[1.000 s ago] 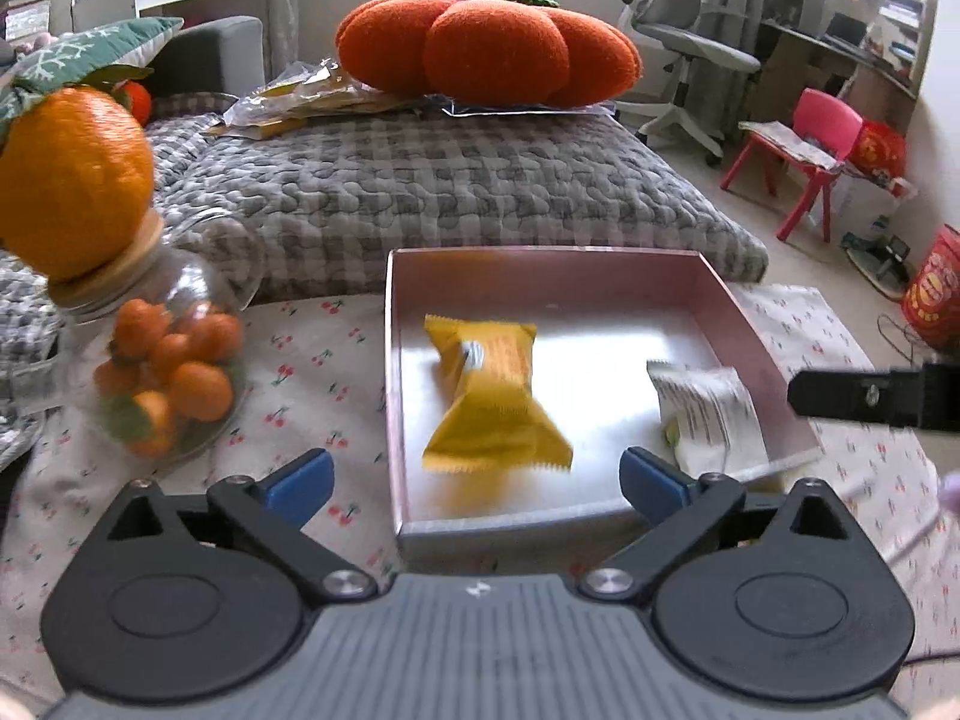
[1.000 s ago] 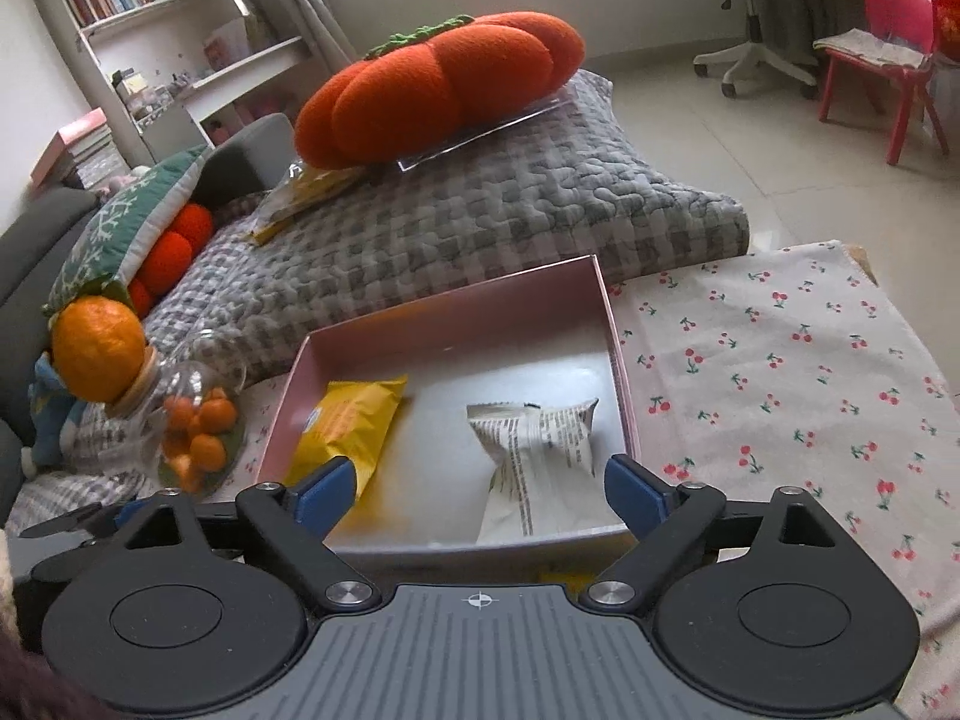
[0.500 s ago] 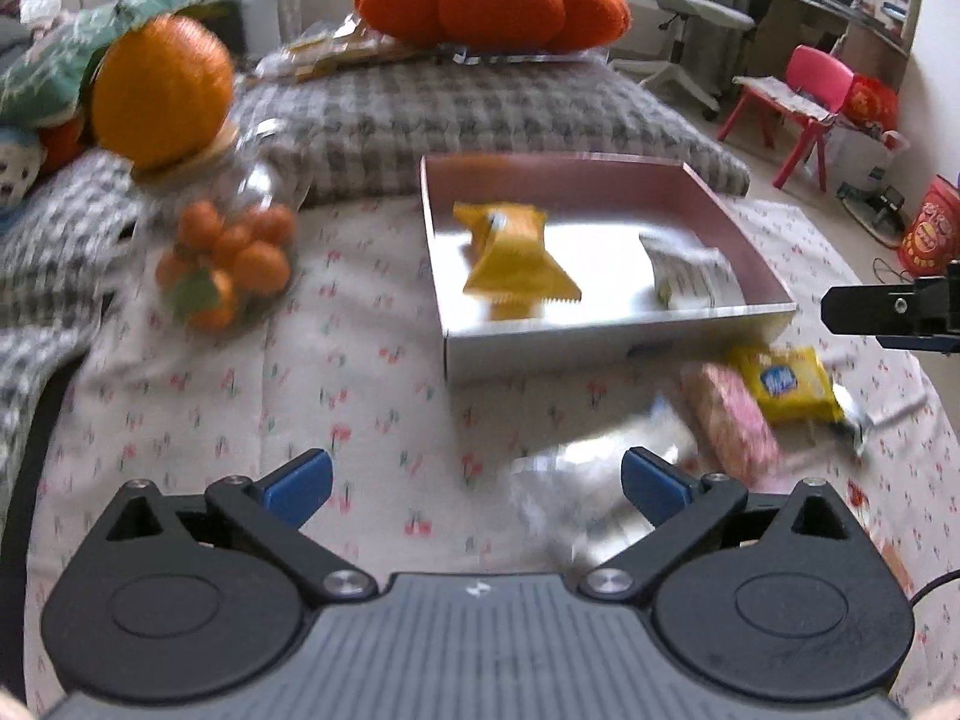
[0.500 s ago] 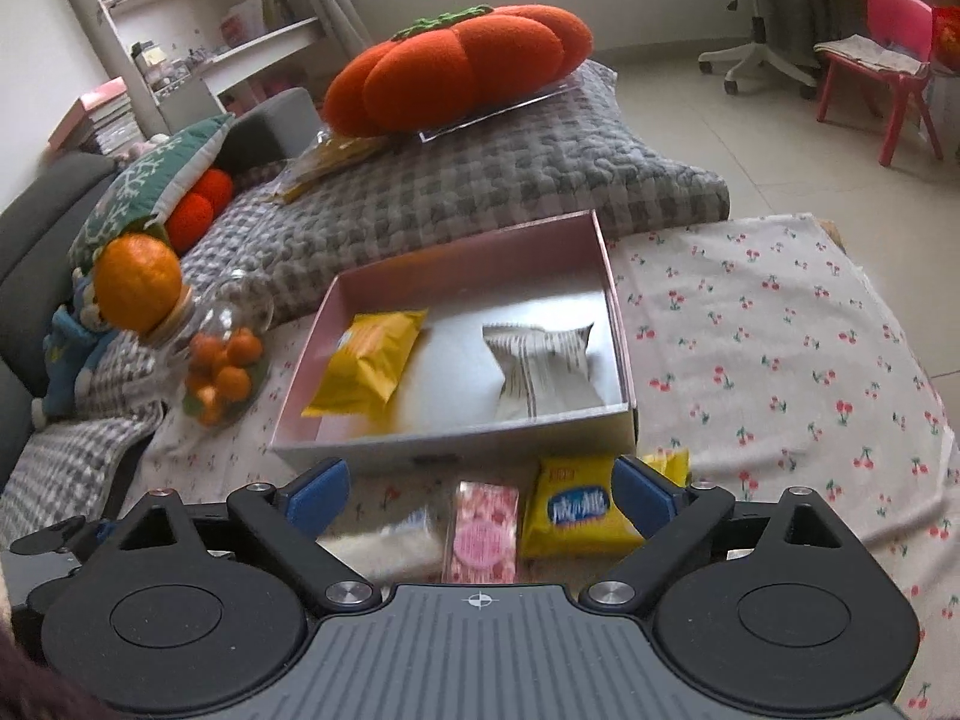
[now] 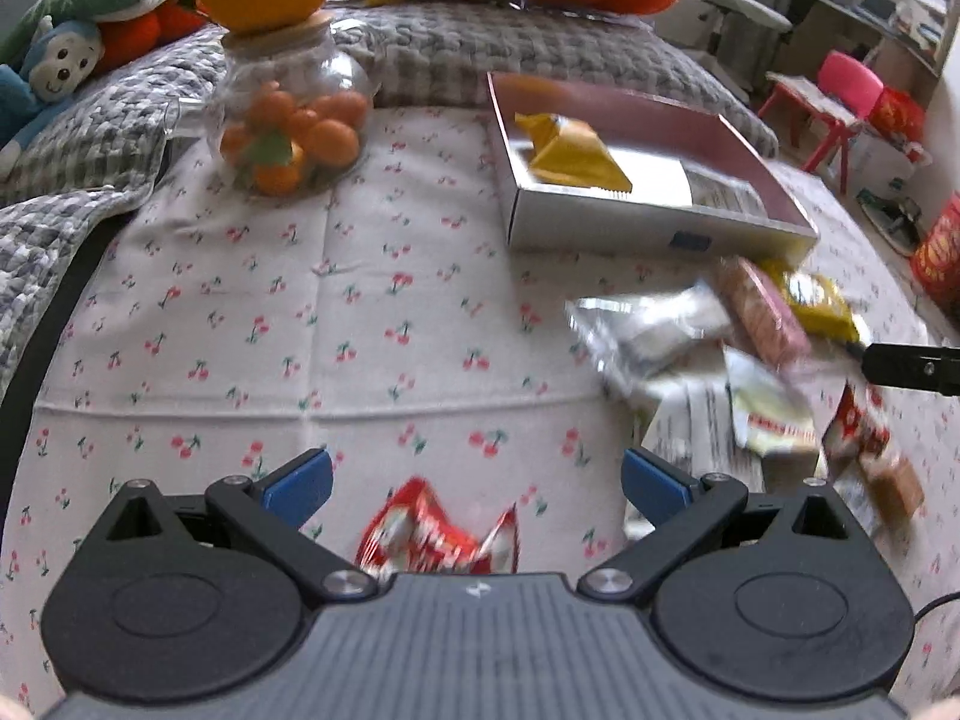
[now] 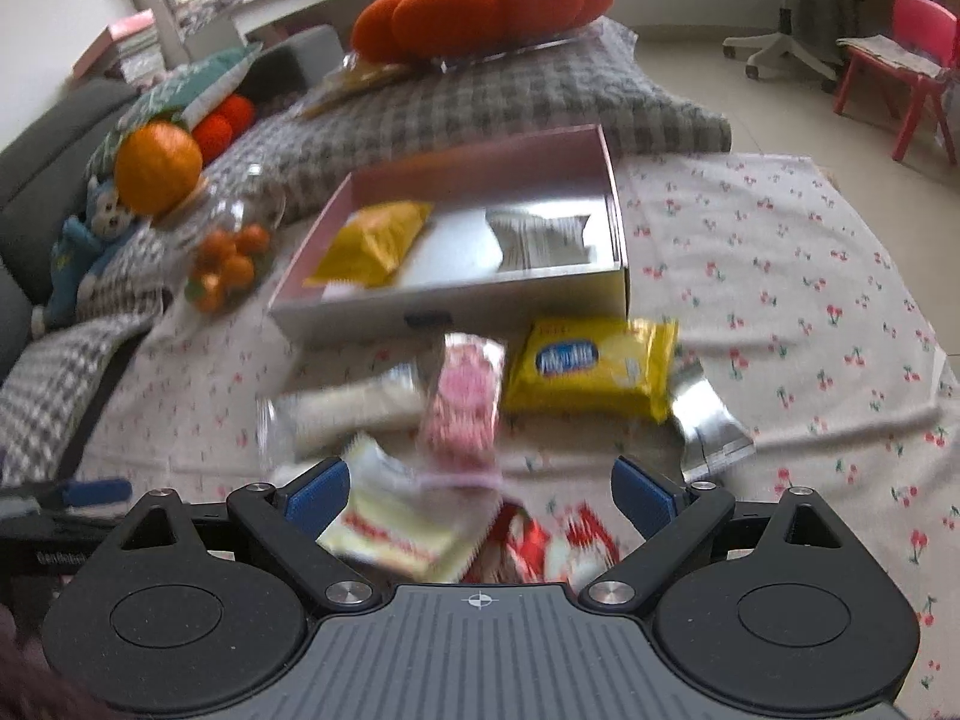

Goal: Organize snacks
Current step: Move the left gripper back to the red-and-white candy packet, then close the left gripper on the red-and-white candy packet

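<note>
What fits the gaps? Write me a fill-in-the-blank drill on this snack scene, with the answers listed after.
1. The pink box holds ____ snack packets.
2. Both tools, left and right, have jaws that are ____.
3. The packet right below the left tool is mostly ____.
4. The glass jar is topped by a large ____ ball.

Answers: two; open; red; orange

The left gripper (image 5: 474,480) is level and low, its jaws spread wide with nothing between the blue pads (image 5: 298,481). The right gripper (image 6: 480,489) is likewise spread wide and holds nothing; its dark finger (image 5: 912,365) shows at the right edge of the left view.
</note>
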Demonstrator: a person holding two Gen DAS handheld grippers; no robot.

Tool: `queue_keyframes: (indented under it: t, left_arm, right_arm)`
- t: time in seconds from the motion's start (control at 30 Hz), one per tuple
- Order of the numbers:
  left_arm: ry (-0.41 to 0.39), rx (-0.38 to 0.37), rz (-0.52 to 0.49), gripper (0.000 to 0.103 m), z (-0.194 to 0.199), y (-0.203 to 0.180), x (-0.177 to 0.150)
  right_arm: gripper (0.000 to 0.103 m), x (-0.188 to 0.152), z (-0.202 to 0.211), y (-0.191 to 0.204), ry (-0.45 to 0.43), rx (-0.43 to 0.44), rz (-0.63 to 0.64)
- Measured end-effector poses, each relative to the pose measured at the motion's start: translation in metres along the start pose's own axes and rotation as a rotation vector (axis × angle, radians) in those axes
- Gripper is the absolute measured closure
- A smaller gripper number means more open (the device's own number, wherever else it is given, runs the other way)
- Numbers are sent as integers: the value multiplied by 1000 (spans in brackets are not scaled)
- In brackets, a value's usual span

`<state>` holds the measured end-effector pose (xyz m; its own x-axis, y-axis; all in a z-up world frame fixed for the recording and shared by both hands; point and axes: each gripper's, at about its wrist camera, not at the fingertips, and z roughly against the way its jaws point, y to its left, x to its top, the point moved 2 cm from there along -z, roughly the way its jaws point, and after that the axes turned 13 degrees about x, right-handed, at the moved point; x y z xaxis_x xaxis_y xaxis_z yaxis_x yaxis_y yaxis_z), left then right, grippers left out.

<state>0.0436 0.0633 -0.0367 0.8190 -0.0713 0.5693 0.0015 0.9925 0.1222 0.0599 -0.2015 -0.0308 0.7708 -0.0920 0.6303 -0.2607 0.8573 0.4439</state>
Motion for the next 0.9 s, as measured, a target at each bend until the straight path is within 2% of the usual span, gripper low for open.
queue_keyframes:
  t: [0.23,0.4,0.47,0.67,0.9]
  left_arm:
    - [-29,22,-15,1,4,2,-27]
    - [-125,-8,-13,2,4,1,-48]
    - [-140,-6,-8,3,2,3,-54]
    - [-163,18,-21,9,-3,5,-61]
    - [-190,22,-42,26,-1,3,-61]
  right_arm:
    - [7,-27,7,-16,48,-25,12]
    - [7,-44,5,-25,37,-5,41]
    - [7,-48,5,-28,29,10,47]
    - [7,-55,2,-27,26,13,99]
    - [8,-56,-4,-26,22,-9,112]
